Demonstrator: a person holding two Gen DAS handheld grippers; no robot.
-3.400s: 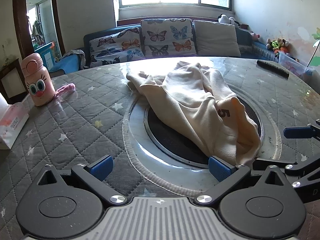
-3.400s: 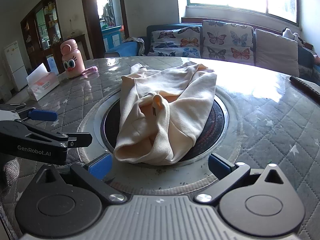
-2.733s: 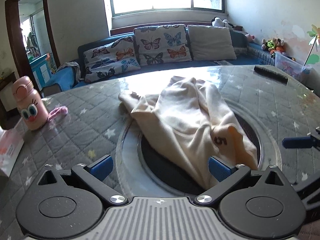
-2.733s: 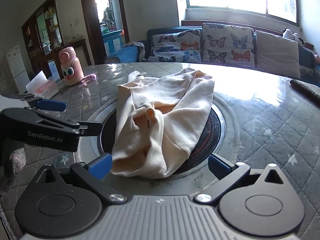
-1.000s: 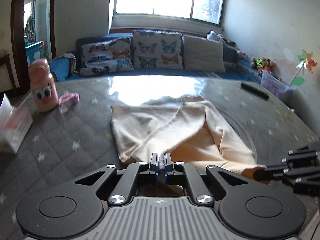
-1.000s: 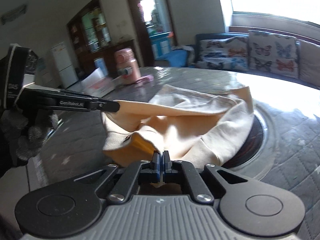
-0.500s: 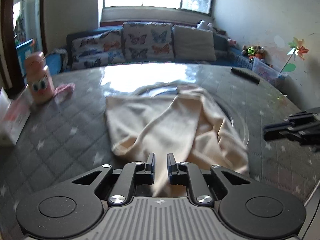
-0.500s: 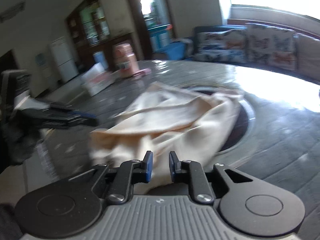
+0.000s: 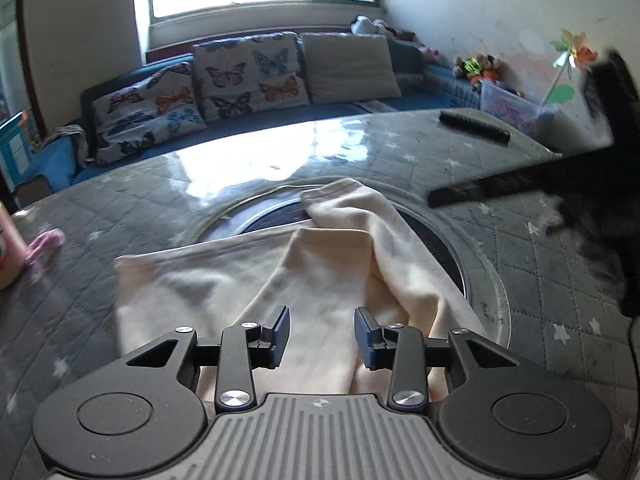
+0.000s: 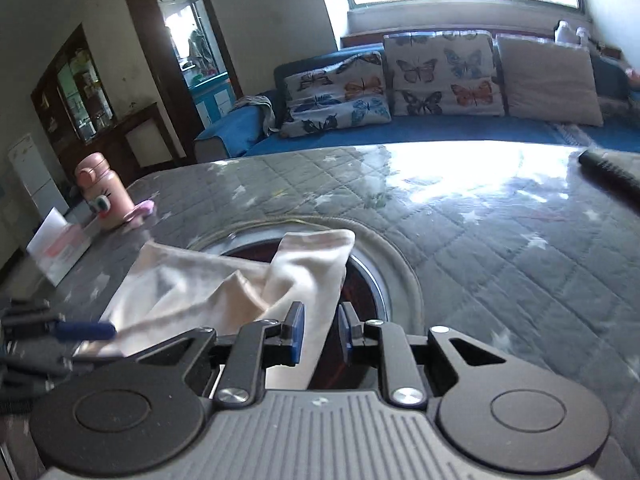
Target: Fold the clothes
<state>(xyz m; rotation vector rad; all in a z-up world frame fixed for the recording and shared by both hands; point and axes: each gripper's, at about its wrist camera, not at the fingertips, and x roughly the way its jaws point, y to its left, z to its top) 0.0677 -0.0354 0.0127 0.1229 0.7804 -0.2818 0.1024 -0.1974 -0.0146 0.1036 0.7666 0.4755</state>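
A: Start at the left. Why is the left tool point(image 9: 322, 334) parked low over the cream garment point(image 9: 320, 272)?

B: Its jaws stand apart with nothing between them, so it is released. My guess is that the cloth has been laid out for flattening: it lies on the quilted worktop point(image 9: 500, 160), its far end draped over the dark round inset point(image 9: 444, 240) in the middle.

A: And the right tool point(image 10: 321, 334)?

B: Also parted, though narrowly, and gripping nothing. A strip of the garment point(image 10: 224, 292) lies under the gap (below it, not pinched, as far as I can judge).

A: What does each camera give that the other lacks?

B: The left wrist shows the body's broad flat spread, a fold ridge up its middle, and the pinwheel point(image 9: 572, 52) by the wall. The right wrist shows the whole pink bottle point(image 10: 105, 188), the tissue box point(image 10: 60, 246) and the doorway point(image 10: 188, 40). Both catch the remote point(image 9: 474, 127) at the far right.
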